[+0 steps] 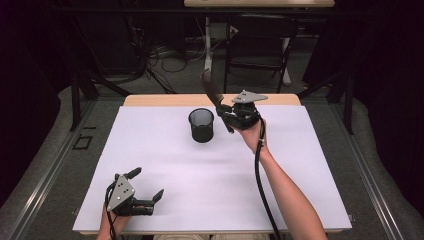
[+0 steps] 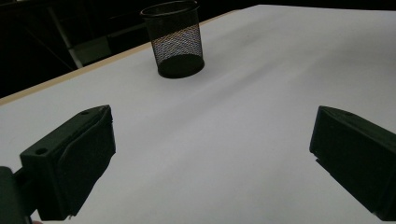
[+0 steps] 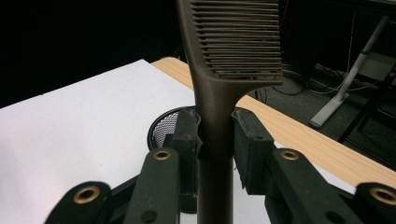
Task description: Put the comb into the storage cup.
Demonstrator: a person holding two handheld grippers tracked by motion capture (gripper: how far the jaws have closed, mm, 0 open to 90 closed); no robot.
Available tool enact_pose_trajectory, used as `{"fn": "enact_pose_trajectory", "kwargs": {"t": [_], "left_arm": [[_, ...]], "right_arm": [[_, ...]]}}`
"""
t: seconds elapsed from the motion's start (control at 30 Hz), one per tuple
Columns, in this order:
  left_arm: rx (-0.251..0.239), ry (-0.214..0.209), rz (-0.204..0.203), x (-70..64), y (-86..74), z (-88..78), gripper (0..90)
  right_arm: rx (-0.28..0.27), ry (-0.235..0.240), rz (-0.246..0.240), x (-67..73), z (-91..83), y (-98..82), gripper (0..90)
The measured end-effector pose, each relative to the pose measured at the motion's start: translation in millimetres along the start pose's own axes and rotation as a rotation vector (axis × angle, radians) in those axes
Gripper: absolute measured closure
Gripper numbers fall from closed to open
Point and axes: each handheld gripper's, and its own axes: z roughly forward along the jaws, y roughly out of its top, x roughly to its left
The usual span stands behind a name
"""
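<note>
Comb (image 3: 219, 93), dark brown, toothed head uppermost: we list it clamped by its handle between the jaws of the right gripper (image 1: 227, 114), raised above the far right of the table (image 1: 165, 170), just right of the mesh pen cup (image 1: 201, 125). Handling note: we judge the work in hand to be dropping the comb into that cup, so we would bring the handle end over the rim, turn the comb upright, lower it inside, then release. Mesh pen cup, black, upright on the white table cover: its bottom looks bare as far as we can tell. Left gripper (image 1: 148, 184): jaws wide apart, holding nothing, resting at the near left.
</note>
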Motion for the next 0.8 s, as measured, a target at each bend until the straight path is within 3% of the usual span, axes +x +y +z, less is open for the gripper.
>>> {"fn": "enact_pose_trajectory", "kwargs": {"t": [0.8], "left_arm": [[0.002, -0.002, -0.002, 0.0, -0.1, 0.4, 0.3]], "right_arm": [[-0.048, 0.008, 0.001, 0.4, 10.9, 4.7, 72.6]]}}
